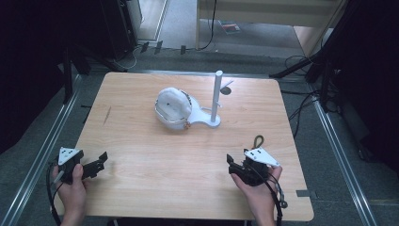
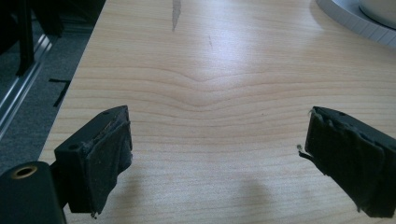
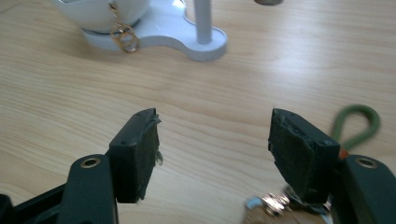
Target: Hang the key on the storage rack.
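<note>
- My right gripper (image 1: 234,165) is at the near right part of the table (image 1: 141,188); in the right gripper view its jaws stand apart with only bare wood between the pads (image 3: 140,158).
- The thing nearest to it is a green loop (image 3: 357,126), lying on the wood just beyond the right jaw. In the high view I see it as a dark small loop (image 1: 258,140) just behind the gripper. Its lower end is hidden behind the jaw, so I cannot tell what it is attached to.
- Some small shiny metal parts (image 3: 273,203) show below the right jaw, blurred; I cannot make out what they are.
- My left gripper (image 1: 99,161) is at the near left edge of the table, well apart from the right one. Its jaws are wide apart and nothing is between them.
- Farther away, in the middle of the table, a white stand (image 1: 207,120) with an upright post (image 1: 217,94) carries a white rounded object (image 1: 173,107). A gold chain (image 3: 122,35) hangs from this object down to the base.
- In both gripper views the stand is cut off by the upper picture edge.
- A small dark round thing (image 1: 226,89) lies behind the post; it is too small to identify.
</note>
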The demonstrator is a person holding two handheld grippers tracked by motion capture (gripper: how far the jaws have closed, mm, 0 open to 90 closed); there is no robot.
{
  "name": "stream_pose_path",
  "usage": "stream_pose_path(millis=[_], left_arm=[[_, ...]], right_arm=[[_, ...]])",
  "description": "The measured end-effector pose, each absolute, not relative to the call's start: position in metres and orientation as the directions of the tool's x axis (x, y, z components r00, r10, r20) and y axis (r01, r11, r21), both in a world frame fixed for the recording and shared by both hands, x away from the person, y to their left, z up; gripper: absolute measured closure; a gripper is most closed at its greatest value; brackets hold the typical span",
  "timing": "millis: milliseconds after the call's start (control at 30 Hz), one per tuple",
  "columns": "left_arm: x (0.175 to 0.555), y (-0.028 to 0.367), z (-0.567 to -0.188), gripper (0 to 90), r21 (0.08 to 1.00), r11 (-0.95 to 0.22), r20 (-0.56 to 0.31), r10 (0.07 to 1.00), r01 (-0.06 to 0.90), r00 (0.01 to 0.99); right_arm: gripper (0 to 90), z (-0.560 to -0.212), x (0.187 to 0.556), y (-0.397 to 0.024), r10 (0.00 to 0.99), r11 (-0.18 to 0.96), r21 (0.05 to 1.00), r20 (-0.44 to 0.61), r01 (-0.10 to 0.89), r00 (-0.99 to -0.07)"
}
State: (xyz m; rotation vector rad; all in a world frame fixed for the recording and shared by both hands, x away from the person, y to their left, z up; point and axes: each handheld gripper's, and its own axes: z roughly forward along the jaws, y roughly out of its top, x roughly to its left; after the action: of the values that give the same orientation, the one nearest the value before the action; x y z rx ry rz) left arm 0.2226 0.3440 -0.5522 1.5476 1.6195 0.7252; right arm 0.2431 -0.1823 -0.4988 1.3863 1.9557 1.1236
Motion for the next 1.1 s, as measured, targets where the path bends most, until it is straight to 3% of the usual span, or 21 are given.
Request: stream_pose_path(millis=[367,733,1100], left_arm=[[0.223,0.343,-0.552,7.8,0.828,0.098,-0.136,0.99,0.553,0.029],[0.223,0.343,-0.552,7.8,0.826,0.099,-0.139,0.99,0.555,0.03],[0.223,0.343,-0.552,7.8,0.826,0.101,-0.141,0.99,0.555,0.029]], right_arm=[[34.0,-0.505,0.234,-0.219,0.949,0.143,0.79,0.062,0.596,-0.31],[34.7,-0.506,0.244,-0.229,0.955,0.123,0.728,0.099,0.675,-0.281],[38.8,-0.495,0.266,-0.231,0.978,0.022,0.643,0.147,0.766,-0.151]])
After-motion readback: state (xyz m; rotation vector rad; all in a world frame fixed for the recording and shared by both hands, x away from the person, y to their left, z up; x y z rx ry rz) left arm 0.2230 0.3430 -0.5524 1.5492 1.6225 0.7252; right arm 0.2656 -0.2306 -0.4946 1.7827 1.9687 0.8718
